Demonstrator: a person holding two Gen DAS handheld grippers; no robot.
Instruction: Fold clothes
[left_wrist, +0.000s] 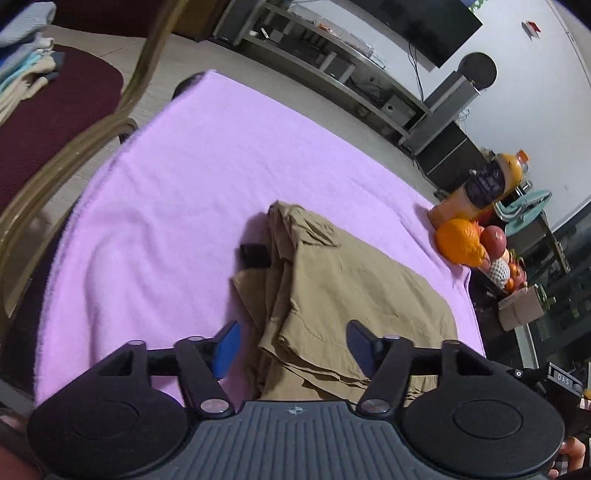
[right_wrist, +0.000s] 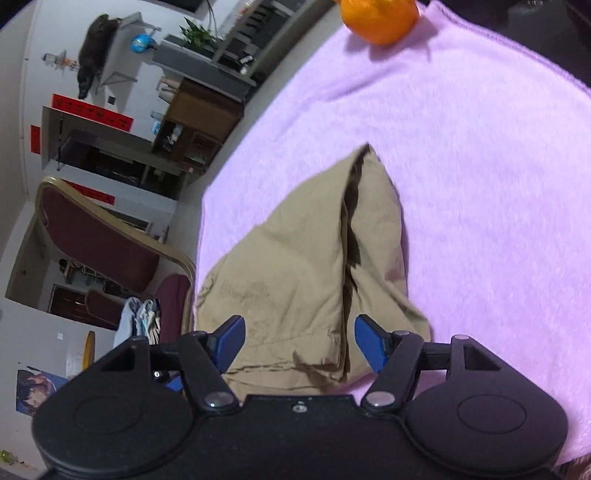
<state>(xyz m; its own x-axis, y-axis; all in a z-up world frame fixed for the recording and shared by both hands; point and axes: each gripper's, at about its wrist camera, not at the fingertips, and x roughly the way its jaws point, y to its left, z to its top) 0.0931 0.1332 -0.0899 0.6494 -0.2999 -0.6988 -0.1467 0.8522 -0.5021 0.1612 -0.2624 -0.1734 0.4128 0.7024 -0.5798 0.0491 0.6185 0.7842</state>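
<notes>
- the tan garment (left_wrist: 343, 295) lies bunched in several layers on the pink blanket (left_wrist: 177, 206) that covers the surface, toward the near edge and between my two grippers; whether it is half-folded or only heaped, i can't settle from here.
- left gripper (left_wrist: 291, 345): jaws spread wide, nothing between them, hanging just above the near hem of the cloth.
- right gripper (right_wrist: 299, 341): jaws spread as well, empty, poised over the garment where a dark seam or opening runs down it.
- a small dark object (left_wrist: 255, 255) sits against the far-left edge of the cloth — i can't tell what it is, and it could snag or get dragged along if the layers shift.
- risk i see: the layers are loose and uneven, so a pinch may catch only the top ply and let the rest slide out, leaving a crooked fold.
- another: the blanket is soft and wrinkled; closing too low could grab it with the cloth and pull everything askew.
- an orange (left_wrist: 460, 242) rests near the surface's corner with other fruit (left_wrist: 495, 238) and a juice bottle (left_wrist: 476, 192) beside it — a wide sweep could knock them.
- room: a maroon chair (left_wrist: 55, 122) with stacked clothes (left_wrist: 26, 62) on its seat, a low tv stand (left_wrist: 332, 62), a dark screen (left_wrist: 424, 26).
</notes>
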